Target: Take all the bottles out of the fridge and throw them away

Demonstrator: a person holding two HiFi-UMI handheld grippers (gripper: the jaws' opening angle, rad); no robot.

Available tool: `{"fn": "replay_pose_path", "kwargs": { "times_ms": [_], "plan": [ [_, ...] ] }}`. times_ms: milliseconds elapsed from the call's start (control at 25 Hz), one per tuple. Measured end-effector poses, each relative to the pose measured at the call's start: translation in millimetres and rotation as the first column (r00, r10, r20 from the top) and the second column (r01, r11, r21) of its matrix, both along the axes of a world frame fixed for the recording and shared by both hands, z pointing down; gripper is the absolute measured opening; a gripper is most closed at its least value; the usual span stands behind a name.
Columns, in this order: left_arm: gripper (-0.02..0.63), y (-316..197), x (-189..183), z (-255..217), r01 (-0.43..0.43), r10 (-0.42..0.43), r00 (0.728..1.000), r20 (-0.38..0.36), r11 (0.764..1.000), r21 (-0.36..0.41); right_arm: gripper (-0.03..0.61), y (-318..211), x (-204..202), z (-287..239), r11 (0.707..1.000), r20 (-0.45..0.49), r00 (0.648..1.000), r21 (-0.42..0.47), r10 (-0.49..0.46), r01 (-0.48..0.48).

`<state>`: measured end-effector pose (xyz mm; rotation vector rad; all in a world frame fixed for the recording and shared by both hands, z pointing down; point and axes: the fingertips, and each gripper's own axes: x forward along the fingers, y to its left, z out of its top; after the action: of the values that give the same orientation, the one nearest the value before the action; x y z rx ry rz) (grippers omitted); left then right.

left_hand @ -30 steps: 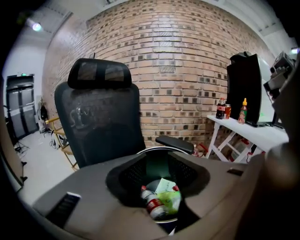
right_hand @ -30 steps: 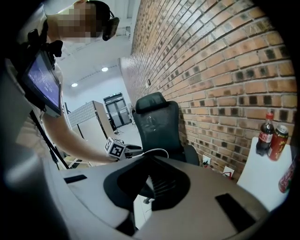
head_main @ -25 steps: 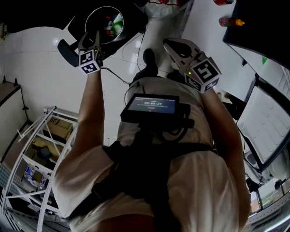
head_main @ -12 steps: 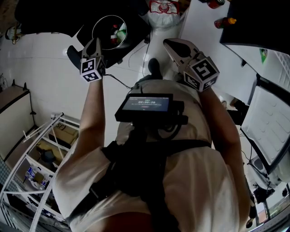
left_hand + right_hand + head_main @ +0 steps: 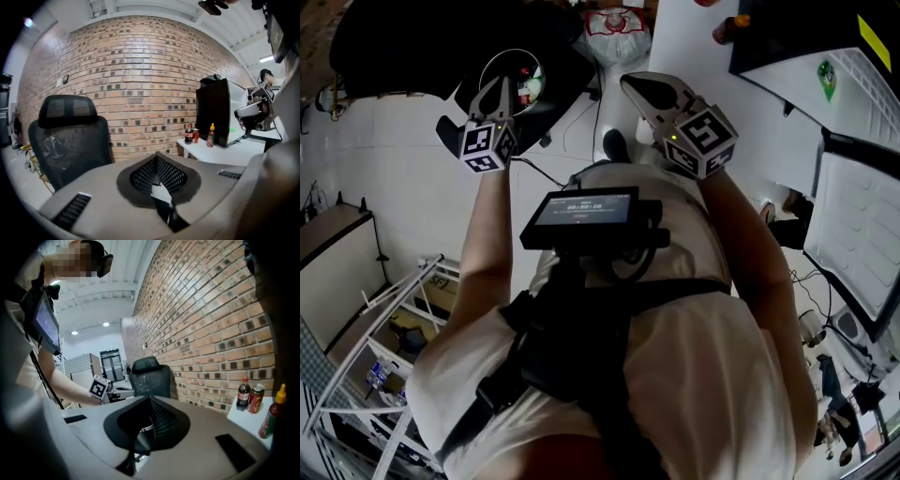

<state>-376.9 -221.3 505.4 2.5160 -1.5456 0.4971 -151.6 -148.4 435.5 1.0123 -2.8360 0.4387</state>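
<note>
Bottles [image 5: 525, 86] in bin [image 5: 512, 50] just past left gripper [image 5: 498, 86]: dim, count unclear, partly hidden by it. Jaws of left gripper and right gripper [image 5: 634, 86] pressed together, nothing held.

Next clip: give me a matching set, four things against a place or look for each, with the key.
Things:
1 office chair
2 can
3 sauce bottle
4 bin

Place or look:
A yellow cap
B round rim, litter inside
C black, with a headrest
D on the white table, between the cola bottle and the sauce bottle

Pairs: 1-C; 2-D; 3-A; 4-B
</note>
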Motion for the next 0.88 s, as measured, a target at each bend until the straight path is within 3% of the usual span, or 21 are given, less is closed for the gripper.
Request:
{"fn": "replay_pose_path", "kwargs": {
  "times_ms": [240, 560, 880],
  "plan": [
    [0.0, 7, 85, -21, -0.102, 0.102, 0.992, -0.077, 0.995, 0.012, -0.011, 6, 55, -12, 0.996, 0.02, 0.996, 0.019, 0.086, -0.086],
    [-0.002, 21, 213, -54, -0.291, 0.291, 0.946, -0.142, 0.956, 0.027, -0.011, 20, 136, -23, 0.97, 0.045, 0.97, 0.043, 0.238, -0.239],
    [-0.002, 46, 323, -69, -0.477, 0.474, 0.866, -0.159, 0.879, 0.023, -0.011, 48, 220, -23, 0.925, 0.052, 0.926, 0.048, 0.374, -0.376]
  ]
}}
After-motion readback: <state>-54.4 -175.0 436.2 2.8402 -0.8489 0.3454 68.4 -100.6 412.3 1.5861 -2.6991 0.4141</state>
